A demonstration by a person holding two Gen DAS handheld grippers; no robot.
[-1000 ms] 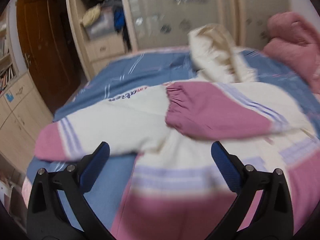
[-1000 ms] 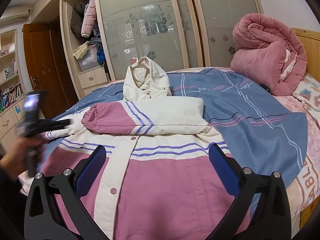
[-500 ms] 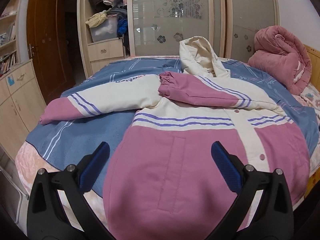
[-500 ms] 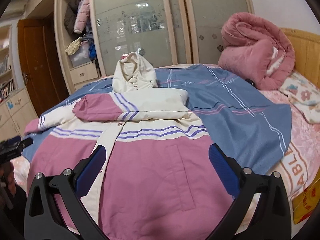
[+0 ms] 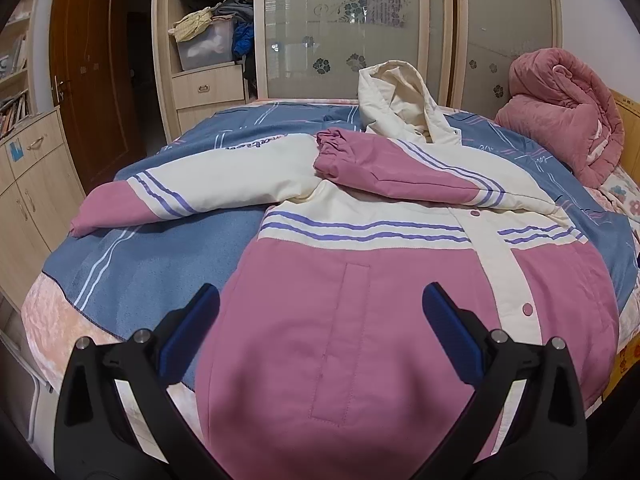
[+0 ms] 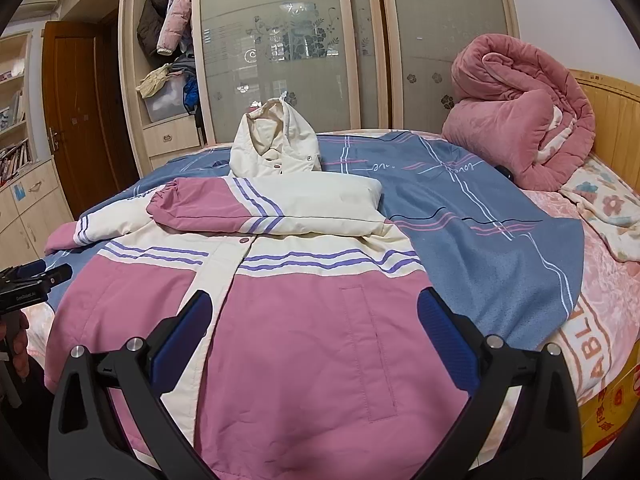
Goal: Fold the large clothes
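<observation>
A pink and cream hooded jacket [image 5: 360, 272] lies front-up on the bed, also in the right wrist view [image 6: 304, 320]. Its right sleeve [image 5: 400, 172] is folded across the chest. Its left sleeve [image 5: 168, 196] lies stretched out to the left on the blue blanket. The cream hood [image 6: 276, 148] stands up at the far end. My left gripper [image 5: 320, 320] is open and empty above the jacket's hem, at its left side. My right gripper [image 6: 312, 324] is open and empty above the hem's right part. The left gripper also shows at the left edge of the right wrist view [image 6: 32, 280].
A blue striped blanket [image 6: 480, 216] covers the bed. A rolled pink quilt [image 6: 520, 128] sits by the wooden headboard at the right. A wardrobe with glass sliding doors [image 5: 352, 28] stands behind the bed. Wooden cabinets [image 5: 28, 184] and a door stand at the left.
My left gripper has pulled back from the sleeves toward the jacket's hem and stays open. My right gripper has drawn back a little. The jacket has not moved.
</observation>
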